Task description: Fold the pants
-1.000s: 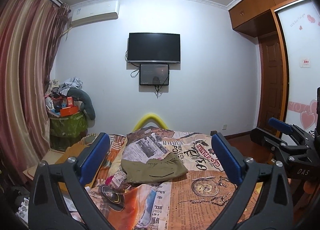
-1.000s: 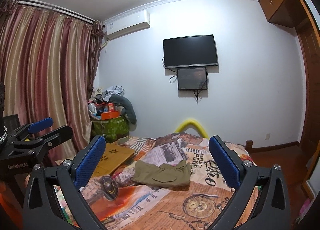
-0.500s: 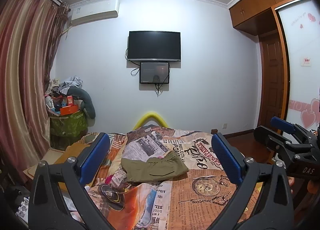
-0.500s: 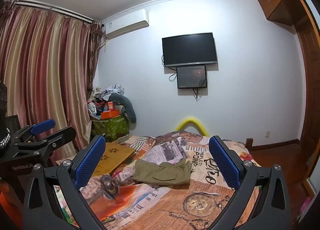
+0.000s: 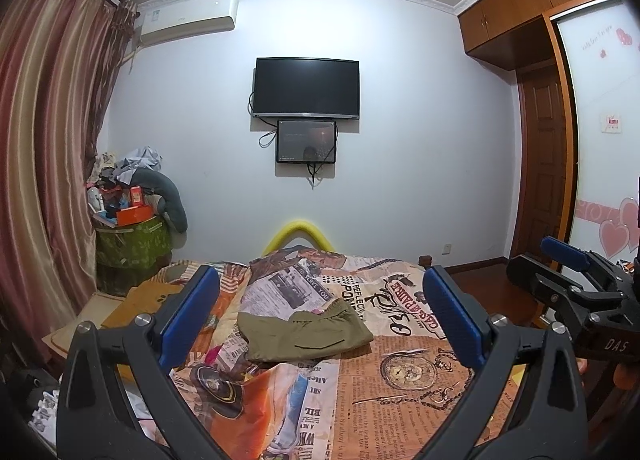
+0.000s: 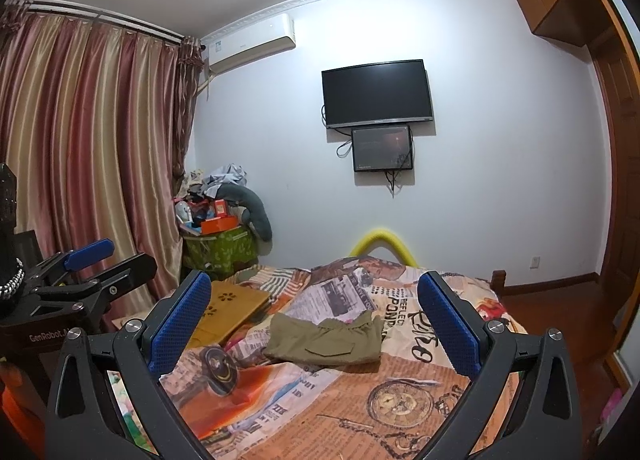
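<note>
Olive green pants (image 5: 306, 334) lie folded into a compact bundle on the bed's newspaper-print cover (image 5: 400, 376); they also show in the right wrist view (image 6: 326, 342). My left gripper (image 5: 320, 320) is open and empty, held well back from the pants and above the bed. My right gripper (image 6: 316, 326) is open and empty, also held back from them. The right gripper shows at the right edge of the left wrist view (image 5: 576, 280), and the left gripper at the left edge of the right wrist view (image 6: 80, 272).
A wooden board (image 6: 228, 310) lies on the bed's left side. A green bin piled with clutter (image 5: 132, 238) stands in the far left corner by the curtains (image 5: 40, 180). A yellow arch (image 5: 298, 234) rises at the bed's far end. A TV (image 5: 307, 87) hangs on the wall.
Both grippers have drifted slightly; the view tilts up a little. The pants lie as before and both grippers stay open.
</note>
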`<act>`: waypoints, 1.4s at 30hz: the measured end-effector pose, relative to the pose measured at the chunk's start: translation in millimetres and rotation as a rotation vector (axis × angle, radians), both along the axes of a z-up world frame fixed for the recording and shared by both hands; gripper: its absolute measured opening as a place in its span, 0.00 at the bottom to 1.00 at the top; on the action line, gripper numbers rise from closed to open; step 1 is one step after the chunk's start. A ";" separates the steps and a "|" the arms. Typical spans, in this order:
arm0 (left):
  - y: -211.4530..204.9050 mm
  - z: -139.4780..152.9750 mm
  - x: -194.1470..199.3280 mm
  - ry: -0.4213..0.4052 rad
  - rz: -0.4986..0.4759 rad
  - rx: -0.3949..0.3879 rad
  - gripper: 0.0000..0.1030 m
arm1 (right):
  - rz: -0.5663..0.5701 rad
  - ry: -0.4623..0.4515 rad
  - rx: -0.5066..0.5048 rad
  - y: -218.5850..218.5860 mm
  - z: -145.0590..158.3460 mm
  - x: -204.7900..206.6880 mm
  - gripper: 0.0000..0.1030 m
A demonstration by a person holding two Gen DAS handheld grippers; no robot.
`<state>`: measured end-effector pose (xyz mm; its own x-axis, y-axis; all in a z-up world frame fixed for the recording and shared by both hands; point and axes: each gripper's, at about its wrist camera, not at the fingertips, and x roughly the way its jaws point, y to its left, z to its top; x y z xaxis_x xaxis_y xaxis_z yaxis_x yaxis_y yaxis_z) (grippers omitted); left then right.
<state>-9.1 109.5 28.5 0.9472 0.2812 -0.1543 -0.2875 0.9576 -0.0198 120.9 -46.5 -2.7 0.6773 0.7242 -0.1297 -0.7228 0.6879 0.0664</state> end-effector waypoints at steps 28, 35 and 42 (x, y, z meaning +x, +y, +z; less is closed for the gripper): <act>-3.1 -2.3 4.6 0.010 -0.031 -0.023 1.00 | 0.001 0.011 0.004 0.2 -0.4 0.4 1.00; -7.0 -1.2 5.4 0.019 -0.038 -0.002 1.00 | 0.003 0.014 0.007 0.1 -0.5 1.2 1.00; -9.9 -1.6 5.4 0.016 -0.045 0.002 1.00 | 0.005 0.015 0.003 1.0 -1.5 0.7 1.00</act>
<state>-3.8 99.6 26.8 0.9562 0.2386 -0.1694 -0.2444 0.9696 -0.0138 121.6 -45.4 -4.2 0.6718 0.7278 -0.1378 -0.7250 0.6842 0.0792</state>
